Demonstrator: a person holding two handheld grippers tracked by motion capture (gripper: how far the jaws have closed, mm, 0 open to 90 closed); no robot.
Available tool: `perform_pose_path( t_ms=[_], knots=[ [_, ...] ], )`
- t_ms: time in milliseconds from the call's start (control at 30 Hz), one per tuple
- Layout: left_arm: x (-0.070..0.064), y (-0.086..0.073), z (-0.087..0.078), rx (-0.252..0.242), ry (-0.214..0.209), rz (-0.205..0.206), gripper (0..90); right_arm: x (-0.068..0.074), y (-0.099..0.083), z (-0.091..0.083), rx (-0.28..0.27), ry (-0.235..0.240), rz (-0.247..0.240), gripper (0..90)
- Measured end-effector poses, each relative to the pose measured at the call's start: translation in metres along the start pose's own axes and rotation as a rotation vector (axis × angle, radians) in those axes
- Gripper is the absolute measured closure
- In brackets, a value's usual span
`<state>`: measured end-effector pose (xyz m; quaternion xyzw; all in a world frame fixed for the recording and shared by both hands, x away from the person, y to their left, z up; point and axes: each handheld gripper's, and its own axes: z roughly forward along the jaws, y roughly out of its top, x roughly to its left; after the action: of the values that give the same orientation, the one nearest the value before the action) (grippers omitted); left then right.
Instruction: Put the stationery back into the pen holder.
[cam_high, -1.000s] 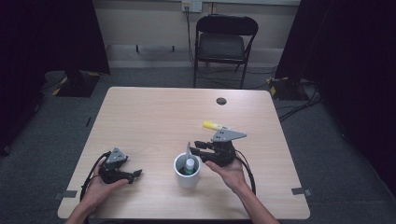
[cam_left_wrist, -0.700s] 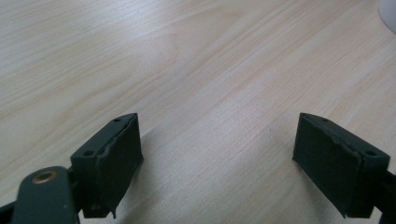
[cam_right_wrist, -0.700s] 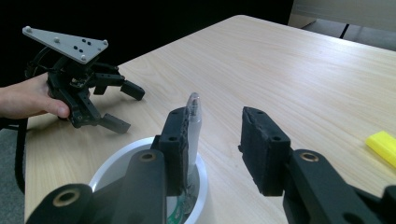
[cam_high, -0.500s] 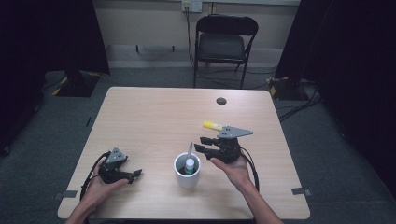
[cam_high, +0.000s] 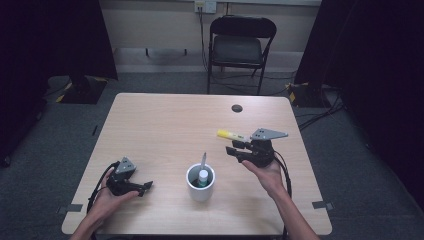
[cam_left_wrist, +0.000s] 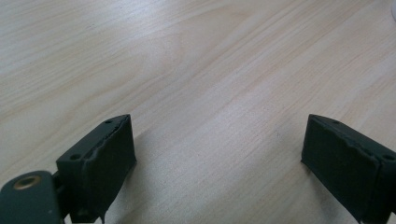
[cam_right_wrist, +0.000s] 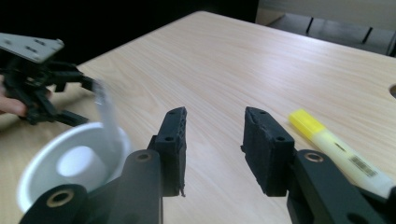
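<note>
Right gripper (cam_high: 235, 151), jaws parted and empty, has drawn back from the cup (cam_high: 201, 182) toward the yellow highlighter (cam_high: 233, 135); left gripper (cam_high: 145, 187) rests wide open, empty.

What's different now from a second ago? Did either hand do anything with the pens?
The right gripper has pulled back from the white cup toward the yellow highlighter, jaws open and empty. The grey pen it was beside a second ago now leans in the cup. The left gripper, the highlighter and the cup stayed put.
</note>
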<state>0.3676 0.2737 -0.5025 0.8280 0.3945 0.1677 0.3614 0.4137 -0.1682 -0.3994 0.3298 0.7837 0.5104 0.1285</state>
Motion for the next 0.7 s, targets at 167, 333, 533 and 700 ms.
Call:
perform_pose_path(
  t_ms=[167, 333, 533, 700],
  knots=[
    [0.000, 0.000, 0.000, 0.006, 0.002, -0.002, 7.1, -0.013, -0.008, 0.007, 0.021, -0.026, 0.017, 58.7],
    [0.001, 0.001, 0.000, 0.010, 0.006, 0.008, 5.6, -0.023, -0.014, 0.018, 0.047, -0.031, 0.034, 54.5],
    [0.001, 0.000, 0.001, 0.011, 0.005, 0.001, 5.4, -0.033, -0.015, 0.034, 0.090, -0.039, 0.041, 47.9],
    [0.001, 0.000, 0.001, 0.011, 0.005, 0.002, 5.4, -0.041, -0.016, 0.047, 0.108, -0.056, 0.026, 43.8]
  ],
)
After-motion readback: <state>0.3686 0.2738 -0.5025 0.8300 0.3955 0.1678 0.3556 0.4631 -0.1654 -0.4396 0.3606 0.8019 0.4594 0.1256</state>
